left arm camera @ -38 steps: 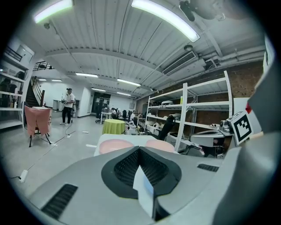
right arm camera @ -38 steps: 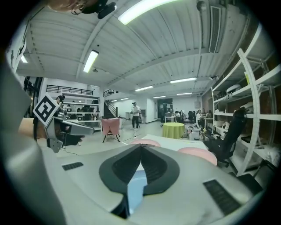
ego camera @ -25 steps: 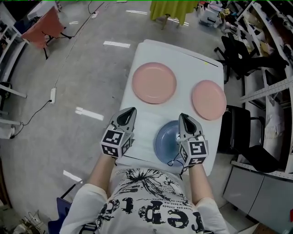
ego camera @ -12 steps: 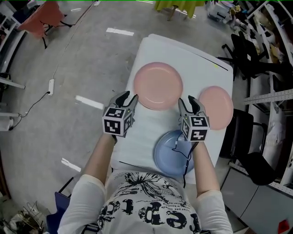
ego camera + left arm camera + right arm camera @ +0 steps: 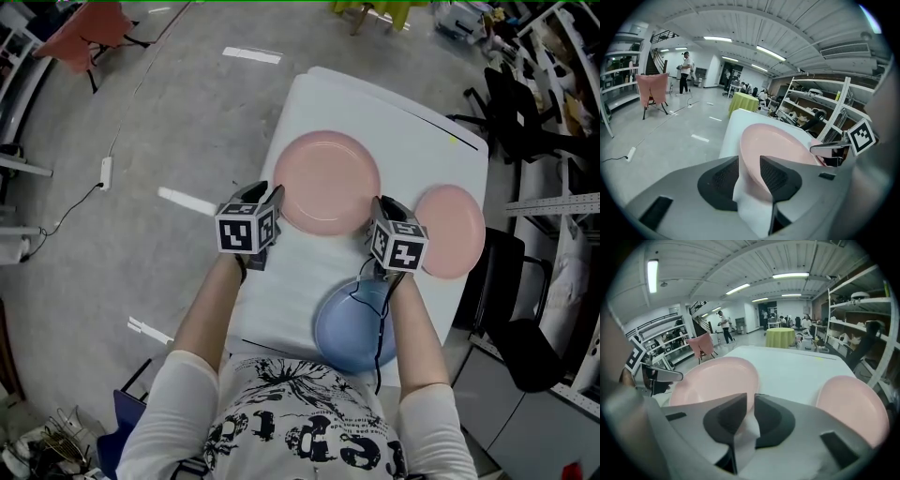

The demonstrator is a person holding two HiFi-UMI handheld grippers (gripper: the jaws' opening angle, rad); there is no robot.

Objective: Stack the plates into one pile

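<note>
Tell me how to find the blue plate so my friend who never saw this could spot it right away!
Find the white table in the middle of the floor. The blue plate lies at its near end, closest to the person. It is the only blue one; the big plate and the small plate farther along are pink.

White cloth-covered rectangular table [image 5: 412, 136] on grey polished concrete floor [image 5: 141, 122]. White power strip [image 5: 106, 172] lies on floor, well left of table. Salmon-pink cloth-draped chair [image 5: 82, 33] far left; yellow-green cloth-covered round table [image 5: 743, 101] beyond. Black office chairs [image 5: 525, 122], white metal shelving [image 5: 840, 110] along right. Standing person [image 5: 685, 70] in distance.
</note>
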